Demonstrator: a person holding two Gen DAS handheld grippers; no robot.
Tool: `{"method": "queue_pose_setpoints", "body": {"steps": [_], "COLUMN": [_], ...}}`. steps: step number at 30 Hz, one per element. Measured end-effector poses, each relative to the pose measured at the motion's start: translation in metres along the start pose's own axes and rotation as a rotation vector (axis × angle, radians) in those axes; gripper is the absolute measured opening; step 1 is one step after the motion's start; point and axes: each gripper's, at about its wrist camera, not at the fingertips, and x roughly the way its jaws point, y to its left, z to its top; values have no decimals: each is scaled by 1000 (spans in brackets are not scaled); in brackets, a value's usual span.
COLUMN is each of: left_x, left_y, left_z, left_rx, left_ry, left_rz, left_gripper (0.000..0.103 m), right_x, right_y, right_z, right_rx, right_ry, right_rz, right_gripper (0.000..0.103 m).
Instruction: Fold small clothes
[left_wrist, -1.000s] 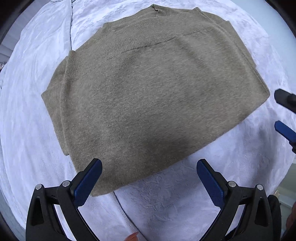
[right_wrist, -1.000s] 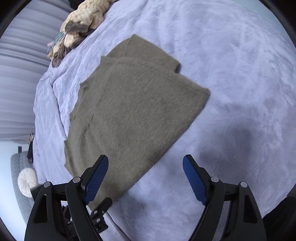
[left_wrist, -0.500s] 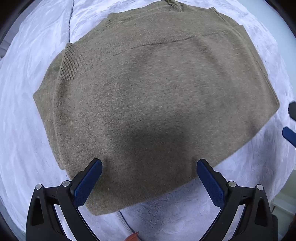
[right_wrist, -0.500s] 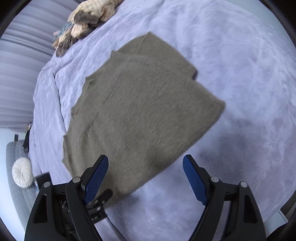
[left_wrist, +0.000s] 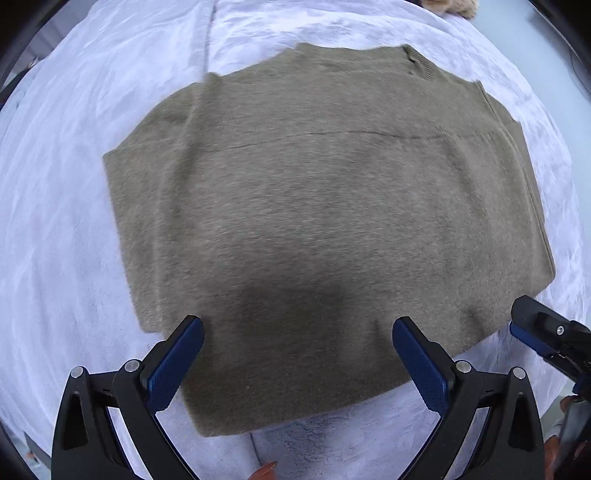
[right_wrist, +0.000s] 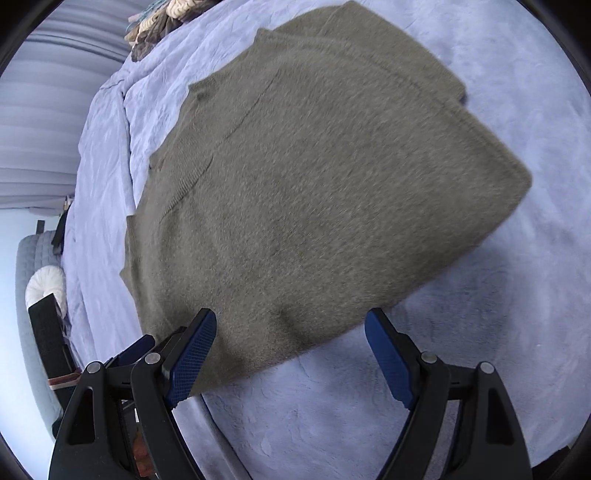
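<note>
An olive-brown knit sweater (left_wrist: 325, 221) lies flat and partly folded on a pale lilac bedspread (left_wrist: 66, 184); its ribbed collar shows at the far edge. My left gripper (left_wrist: 297, 350) hangs open straight above the sweater's near hem, nothing between its blue pads. In the right wrist view the same sweater (right_wrist: 314, 184) fills the middle. My right gripper (right_wrist: 290, 347) is open over the sweater's near corner, apart from the cloth. The right gripper's tip (left_wrist: 543, 332) shows at the right edge of the left wrist view.
A heap of cream and brown clothes (right_wrist: 159, 22) lies at the far end of the bed. Beyond the bed's left side stand a grey quilted seat (right_wrist: 26, 280) with a white round cushion (right_wrist: 46, 284) and pale curtains (right_wrist: 44, 122).
Both grippers have come closer over the sweater's near edge and rolled a little; the sweater looks larger in both views. The right gripper has come further into the left wrist view. Jaws stay open.
</note>
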Motion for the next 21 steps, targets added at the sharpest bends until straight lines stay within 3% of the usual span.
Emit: {"method": "queue_pose_setpoints", "body": {"steps": [8,15,19,21], "left_x": [4,4,2,-1], "left_y": [47,94,131,155], "left_z": [-17,-42,-56,-67], "left_rx": [-100,-170,-235,-295], "left_ry": [-42,-69,-89,-87], "left_rz": [-13,-21,-63,-107], "left_gripper": [102,102,102,102], "right_x": [17,53,70,78], "right_y": [7,9,15,23], "right_z": [-13,-34,-37,-36], "right_rx": [-55,-14,17,22], "right_ry": [84,188,202,202], "right_rz": [121,199,243,275], "right_gripper": [85,85,86,94]}}
